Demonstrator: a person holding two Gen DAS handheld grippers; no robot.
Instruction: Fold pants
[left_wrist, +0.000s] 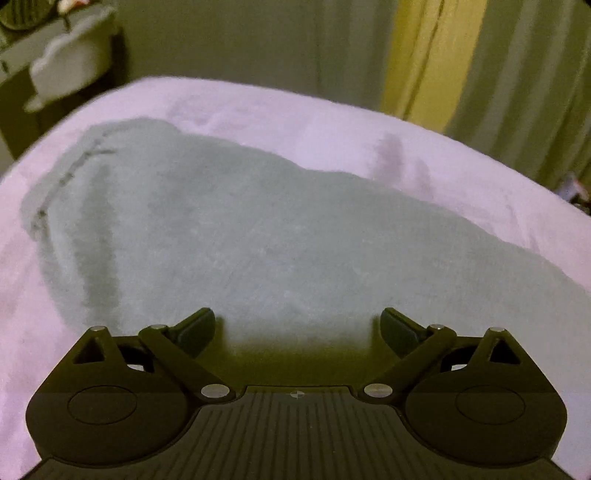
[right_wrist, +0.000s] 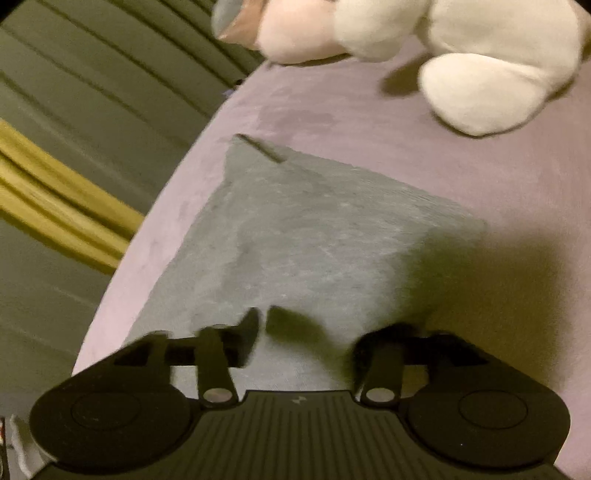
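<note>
- Two grippers hang over one pair of grey pants (left_wrist: 229, 236) spread on a lilac bed cover (left_wrist: 332, 122).
- Left wrist view: the left gripper (left_wrist: 297, 325) has its jaws spread wide with nothing between them. The pants lie straight ahead and below. Their long axis runs from the far left, where a stitched band edge (left_wrist: 62, 177) shows, to the near right, where the cloth runs out of the frame. The fingertips look just above the near edge of the cloth; whether they touch it cannot be told. Green and yellow curtains (left_wrist: 424, 62) hang behind the bed.
- Right wrist view: the right gripper (right_wrist: 306, 332) is blurred. Its jaws appear spread, the left finger (right_wrist: 247, 332) clearer than the right, and nothing is seen held. Grey cloth lies under and ahead of it, narrowing to a far corner with a dark seam (right_wrist: 260, 147). A white plush toy (right_wrist: 480, 74) sits well beyond, apart from the pants.
- Judgement: both grippers seem equally near the garment, one toward each end of its length, so a fold would likely start with each taking the near edge and carrying it across the long axis.
</note>
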